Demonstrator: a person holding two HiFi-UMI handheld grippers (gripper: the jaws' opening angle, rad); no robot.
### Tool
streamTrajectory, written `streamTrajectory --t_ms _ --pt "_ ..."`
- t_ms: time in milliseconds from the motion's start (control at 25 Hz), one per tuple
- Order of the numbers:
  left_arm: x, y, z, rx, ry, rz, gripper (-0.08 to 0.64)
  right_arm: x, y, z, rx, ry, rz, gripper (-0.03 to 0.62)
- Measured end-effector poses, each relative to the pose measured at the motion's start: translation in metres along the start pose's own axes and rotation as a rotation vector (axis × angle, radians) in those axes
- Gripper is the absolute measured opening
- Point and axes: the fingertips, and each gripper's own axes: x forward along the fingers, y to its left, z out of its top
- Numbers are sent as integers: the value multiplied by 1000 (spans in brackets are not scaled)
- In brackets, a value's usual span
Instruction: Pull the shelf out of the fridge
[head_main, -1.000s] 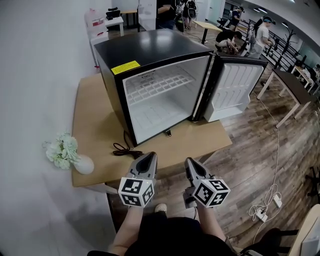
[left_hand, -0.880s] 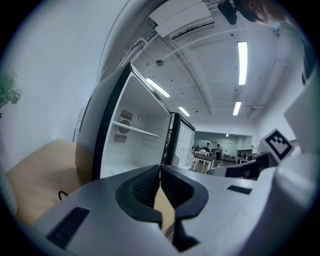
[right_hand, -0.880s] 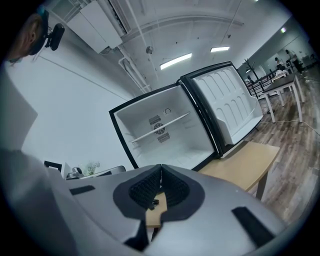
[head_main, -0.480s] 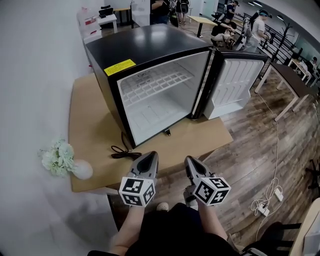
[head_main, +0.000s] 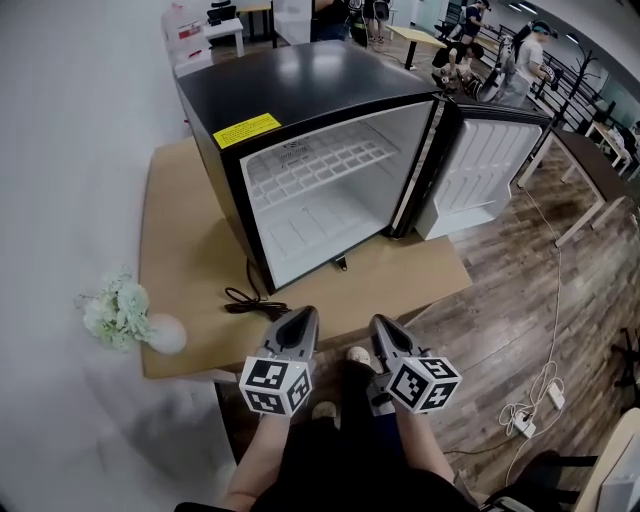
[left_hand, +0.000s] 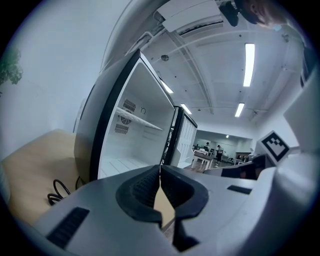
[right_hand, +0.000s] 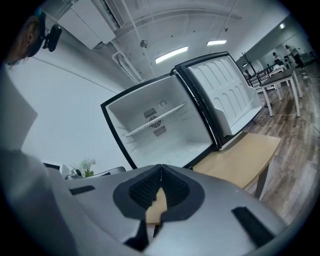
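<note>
From the head view, I have the left gripper (head_main: 297, 318) and right gripper (head_main: 384, 326) held short of the desk (head_main: 190, 250), well apart from the open mini fridge (head_main: 300, 85). Its white wire shelf (head_main: 320, 168) sits inside, in the upper half. Left gripper view: fingers (left_hand: 142, 189) clenched on nothing. Right gripper view: likewise (empty). I judge this the approach; next I must reach in, open, and grasp the shelf's front edge.

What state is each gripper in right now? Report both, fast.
Left gripper: closed, nothing between the jaws.
Right gripper: closed, nothing between the jaws.
</note>
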Motion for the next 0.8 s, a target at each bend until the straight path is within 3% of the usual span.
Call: streamTrajectory --t_ms 280,800 --pt "29 15 15 -22 -28 52 6 29 -12 24 -5 10 46 -8" --pt "86 25 35 -80 -55 75 6 77 -46 65 34 21 88 -8"
